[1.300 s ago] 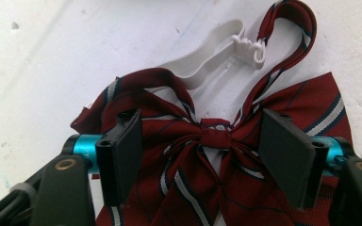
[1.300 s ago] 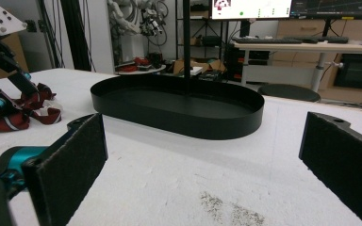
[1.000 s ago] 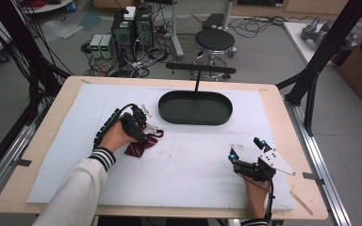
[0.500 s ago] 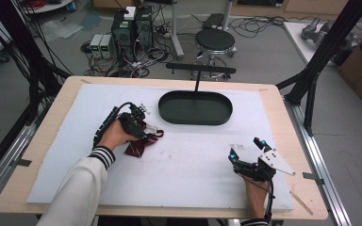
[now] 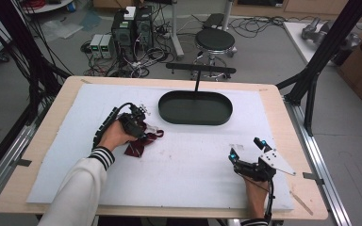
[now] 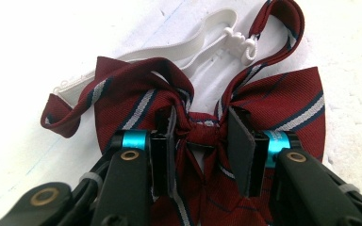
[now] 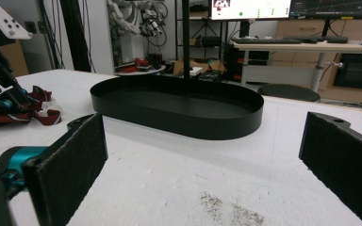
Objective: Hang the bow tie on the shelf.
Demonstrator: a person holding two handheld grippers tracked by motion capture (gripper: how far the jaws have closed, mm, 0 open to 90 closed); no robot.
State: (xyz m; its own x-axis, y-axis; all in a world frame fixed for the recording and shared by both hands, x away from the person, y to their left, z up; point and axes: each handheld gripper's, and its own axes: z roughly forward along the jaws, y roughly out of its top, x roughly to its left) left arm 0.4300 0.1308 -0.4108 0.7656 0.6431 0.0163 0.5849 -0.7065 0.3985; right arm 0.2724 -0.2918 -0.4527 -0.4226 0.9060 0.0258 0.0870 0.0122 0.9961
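The striped bow tie (image 6: 202, 117) lies on the white surface (image 5: 188, 160), its knot between the left claw's (image 6: 202, 141) part-closed jaws, while the right claw (image 5: 248, 149) gapes empty.

Striped maroon bow tie (image 6: 264, 101), lying flat

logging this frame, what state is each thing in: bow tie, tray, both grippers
bow tie: flat on the white mat, white strap trailing behind it, centre knot between the left jaws
black tray: empty, upright on the mat
left gripper: jaws either side of the knot, not fully shut
right gripper: wide open, holding nothing, apart from the tray
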